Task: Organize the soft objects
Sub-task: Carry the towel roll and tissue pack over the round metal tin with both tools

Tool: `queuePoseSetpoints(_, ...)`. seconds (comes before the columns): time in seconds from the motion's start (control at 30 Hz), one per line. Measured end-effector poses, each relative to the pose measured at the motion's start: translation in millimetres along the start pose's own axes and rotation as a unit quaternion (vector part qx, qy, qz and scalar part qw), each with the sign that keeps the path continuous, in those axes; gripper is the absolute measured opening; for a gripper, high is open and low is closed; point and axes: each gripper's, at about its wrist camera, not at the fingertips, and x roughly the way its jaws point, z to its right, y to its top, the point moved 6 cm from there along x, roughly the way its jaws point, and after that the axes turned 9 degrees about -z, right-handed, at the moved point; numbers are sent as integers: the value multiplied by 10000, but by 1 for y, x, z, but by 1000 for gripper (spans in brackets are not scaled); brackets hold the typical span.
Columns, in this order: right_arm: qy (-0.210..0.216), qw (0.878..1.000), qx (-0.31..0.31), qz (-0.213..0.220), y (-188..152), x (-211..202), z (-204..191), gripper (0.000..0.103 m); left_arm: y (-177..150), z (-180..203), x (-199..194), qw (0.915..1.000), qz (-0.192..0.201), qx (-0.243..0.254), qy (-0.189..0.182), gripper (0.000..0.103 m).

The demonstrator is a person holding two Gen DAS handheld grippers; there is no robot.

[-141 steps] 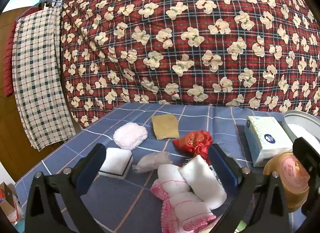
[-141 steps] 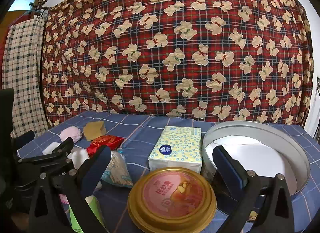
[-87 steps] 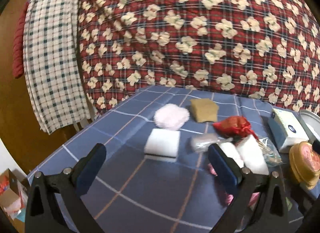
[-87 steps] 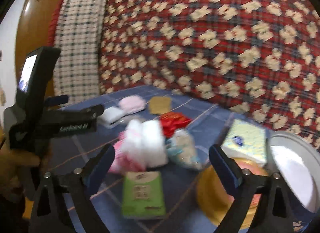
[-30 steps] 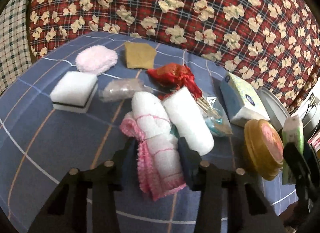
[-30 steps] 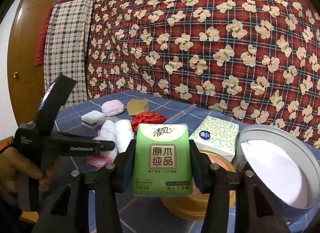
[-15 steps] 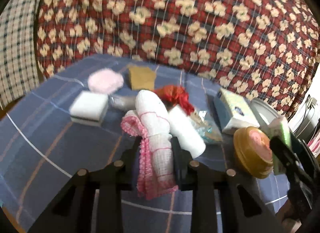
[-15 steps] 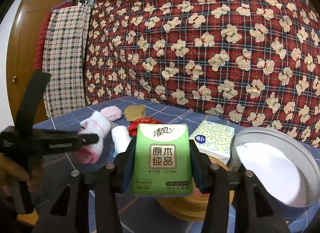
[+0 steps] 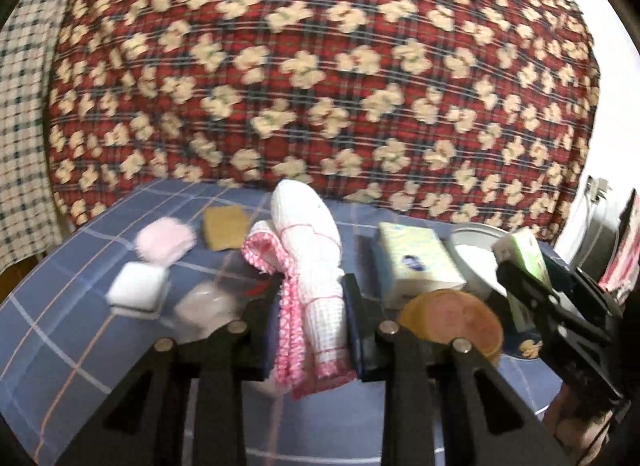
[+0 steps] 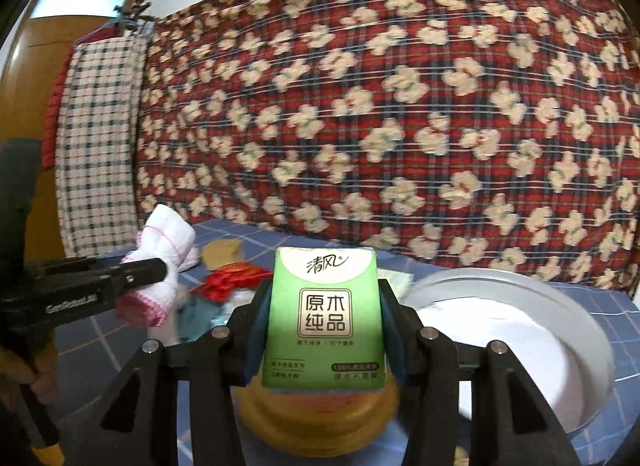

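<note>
**Both grippers are holding something soft**

The left gripper [image 9: 310,318] squeezes a rolled white and pink towel [image 9: 308,266] and holds it up above the blue table [image 9: 80,346]. The right gripper [image 10: 322,318] pinches a green tissue pack [image 10: 324,318] just above a gold lid [image 10: 316,418], next to a round tin [image 10: 560,298].

Green tissue pack [image 10: 325,322] between right claw [image 10: 323,330] fingers
</note>
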Motion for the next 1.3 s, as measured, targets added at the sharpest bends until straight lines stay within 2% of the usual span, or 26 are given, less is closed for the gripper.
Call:
queuePoseSetpoints(0.2, -393, 9987, 312, -64, -4, -1, 48, 52, 9, 47, 9, 9987, 83, 271, -416, 27)
queuePoseSetpoints(0.33, -893, 9949, 452, -130, -8, -4, 82, 52, 14, 81, 18, 9968, 113, 473, -630, 27)
queuePoseSetpoints(0.5, -1608, 9848, 618, -231, -13, -7, 128, 52, 21, 129, 26, 9919, 193, 858, -916, 27)
queuePoseSetpoints(0.7, -2186, 9736, 620, -234, -18, -18, 169, 52, 26, 185, 37, 9847, 251, 1185, -1253, 27)
queuePoseSetpoints(0.97, -2314, 9674, 877, -539, -29, -13, 201, 52, 19, 247, 56, 9750, 233, 1621, -1499, 27)
queuePoseSetpoints(1.3, -2305, 9624, 1001, -1028, -44, 3, 214, 52, 2, 273, 85, 9720, -55, 1787, -1524, 27)
